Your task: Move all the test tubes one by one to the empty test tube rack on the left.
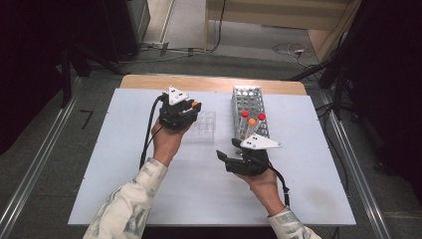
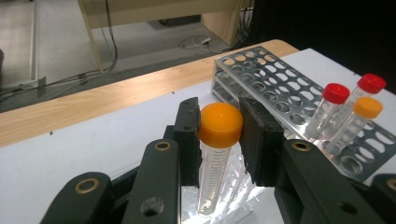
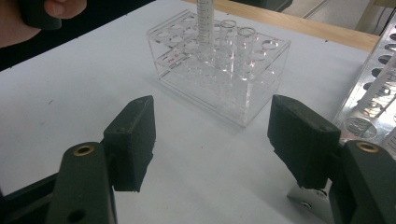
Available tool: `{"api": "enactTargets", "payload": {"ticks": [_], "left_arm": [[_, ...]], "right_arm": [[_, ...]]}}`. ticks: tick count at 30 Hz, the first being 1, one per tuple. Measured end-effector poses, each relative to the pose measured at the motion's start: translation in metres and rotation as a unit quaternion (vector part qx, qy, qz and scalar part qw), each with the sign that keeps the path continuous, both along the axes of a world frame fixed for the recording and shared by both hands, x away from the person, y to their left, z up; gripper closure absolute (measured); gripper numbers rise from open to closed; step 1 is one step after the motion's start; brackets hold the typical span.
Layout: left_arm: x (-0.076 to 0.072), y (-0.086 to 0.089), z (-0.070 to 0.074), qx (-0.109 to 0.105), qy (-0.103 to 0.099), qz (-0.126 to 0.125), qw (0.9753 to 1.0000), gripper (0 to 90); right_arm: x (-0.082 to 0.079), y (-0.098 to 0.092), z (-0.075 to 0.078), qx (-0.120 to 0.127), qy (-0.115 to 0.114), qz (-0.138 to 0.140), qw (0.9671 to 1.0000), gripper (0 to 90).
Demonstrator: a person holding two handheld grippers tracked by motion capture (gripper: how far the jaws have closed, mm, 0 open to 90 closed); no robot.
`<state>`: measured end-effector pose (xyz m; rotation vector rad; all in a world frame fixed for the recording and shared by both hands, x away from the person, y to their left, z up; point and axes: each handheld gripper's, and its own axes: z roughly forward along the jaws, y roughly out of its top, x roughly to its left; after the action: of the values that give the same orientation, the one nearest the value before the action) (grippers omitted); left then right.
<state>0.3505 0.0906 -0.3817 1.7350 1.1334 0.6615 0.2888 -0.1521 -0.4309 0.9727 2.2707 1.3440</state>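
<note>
L gripper [image 2: 219, 135] pinches orange-capped tube [image 2: 215, 158] at cap, centre frame, over clear rack [image 3: 219, 70]; light, slick plastic, grip just under cap; R gripper [image 3: 212, 140] jaws wide, empty

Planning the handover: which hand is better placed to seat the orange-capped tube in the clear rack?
Left. The left gripper is shut on the orange-capped tube, upright over the clear rack. The right gripper is open and empty, short of the rack.
</note>
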Motion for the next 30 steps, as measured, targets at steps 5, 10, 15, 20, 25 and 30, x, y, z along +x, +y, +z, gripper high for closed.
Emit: {"api": "enactTargets", "payload": {"ticks": [5,10,15,20,25,30], "left_arm": [[0.002,-0.003,-0.018,0.010,0.014,0.003,0.9998,69.8],[0.002,-0.006,-0.031,0.012,0.014,0.006,0.9998,69.7],[0.001,-0.006,-0.032,0.014,0.019,0.012,0.9997,69.7],[0.002,-0.007,-0.038,0.024,0.028,0.011,0.9992,69.6],[0.003,-0.008,-0.043,0.024,0.035,0.014,0.9990,69.1],[0.002,-0.008,-0.043,0.018,0.036,0.014,0.9991,66.4]], "right_arm": [[0.000,-0.002,0.001,0.003,0.000,-0.002,1.0000,30.5],[0.000,-0.002,0.001,0.003,-0.001,-0.002,1.0000,30.4],[0.000,-0.002,0.001,0.003,-0.001,-0.002,1.0000,30.5],[0.000,-0.004,0.001,0.005,-0.002,-0.005,1.0000,30.5],[0.000,-0.006,0.002,0.006,-0.003,-0.007,1.0000,30.4],[0.001,-0.009,0.003,0.010,-0.005,-0.011,0.9999,30.4]]}}
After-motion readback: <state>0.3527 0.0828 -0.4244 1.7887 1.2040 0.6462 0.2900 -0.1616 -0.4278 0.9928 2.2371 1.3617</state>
